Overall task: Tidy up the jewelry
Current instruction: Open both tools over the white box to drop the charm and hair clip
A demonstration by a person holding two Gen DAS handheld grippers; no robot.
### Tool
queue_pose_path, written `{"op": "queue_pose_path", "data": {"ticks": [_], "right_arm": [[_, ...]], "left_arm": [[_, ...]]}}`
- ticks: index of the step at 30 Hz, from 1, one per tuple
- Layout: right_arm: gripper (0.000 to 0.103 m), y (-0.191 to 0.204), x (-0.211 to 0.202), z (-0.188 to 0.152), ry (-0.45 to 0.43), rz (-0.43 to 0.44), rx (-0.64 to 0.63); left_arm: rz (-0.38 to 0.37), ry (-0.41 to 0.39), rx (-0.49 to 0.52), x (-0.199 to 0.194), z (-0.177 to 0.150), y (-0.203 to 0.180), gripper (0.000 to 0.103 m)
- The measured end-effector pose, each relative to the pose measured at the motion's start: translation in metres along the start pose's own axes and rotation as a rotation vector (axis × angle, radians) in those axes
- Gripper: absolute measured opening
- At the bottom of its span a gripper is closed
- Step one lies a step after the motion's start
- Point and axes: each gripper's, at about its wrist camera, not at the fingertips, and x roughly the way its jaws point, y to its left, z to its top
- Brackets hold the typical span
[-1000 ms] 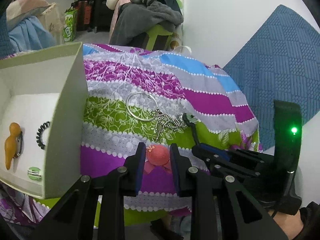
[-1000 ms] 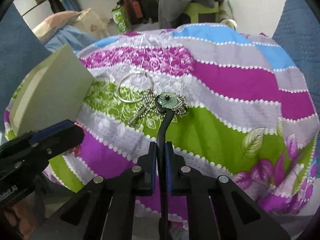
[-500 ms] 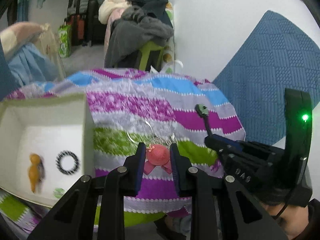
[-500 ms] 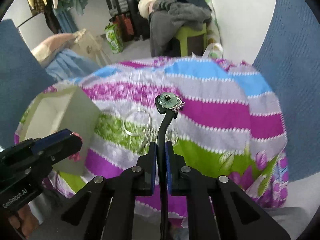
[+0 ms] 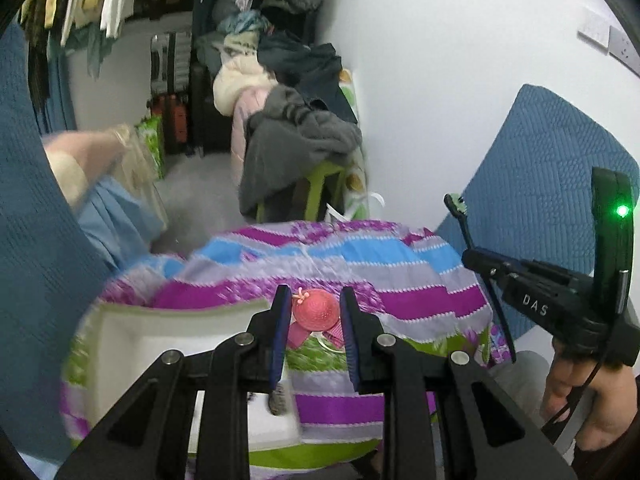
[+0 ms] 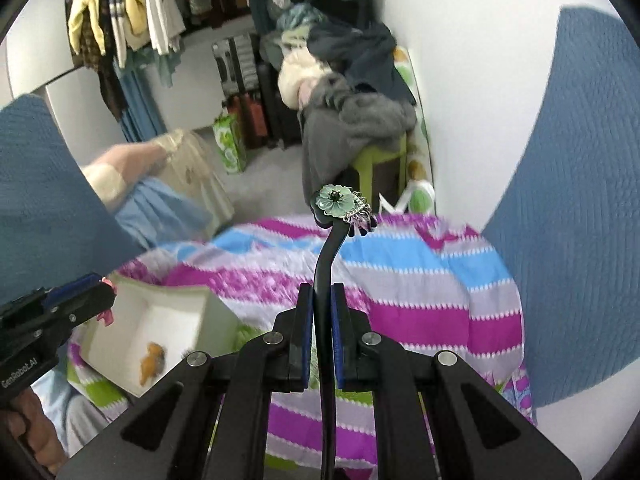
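My left gripper [image 5: 314,312] is shut on a small pink hat-shaped hair clip [image 5: 316,310] and holds it high above the striped cloth. It also shows at the left in the right wrist view [image 6: 102,292]. My right gripper [image 6: 322,312] is shut on the black stem of a hair stick topped with a green flower [image 6: 338,202], held upright above the cloth. The hair stick also shows in the left wrist view [image 5: 456,204]. A cream box [image 6: 200,310] lies below on the cloth, with an orange ornament [image 6: 152,362] inside. The box also shows in the left wrist view [image 5: 132,344].
The striped purple, blue and green cloth [image 6: 420,292] covers a round table. A green stool [image 6: 380,156] piled with clothes stands behind it by the white wall. Blue quilted panels [image 6: 580,200] flank the table. Hanging clothes [image 6: 120,12] fill the back left.
Both grippers have risen well above the table with their items. The ring and chains on the cloth have dropped out of sight, and the box now lies below the left gripper.
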Motion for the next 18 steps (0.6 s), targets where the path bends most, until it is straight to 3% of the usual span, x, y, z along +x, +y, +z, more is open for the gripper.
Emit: {"op": "queue_pose_path", "data": {"ticks": [8, 18], "right_arm": [[0.007, 0.061, -0.002, 0.029, -0.033, 0.061, -0.043], [0.007, 0.133, 0.02, 0.033, -0.04, 0.129, -0.096]], "left_arm": [[0.079, -0.048, 0.031, -0.039, 0.031, 0.041, 0.024], [0.144, -0.023, -0.038, -0.043, 0.013, 0.113, 0.024]]}}
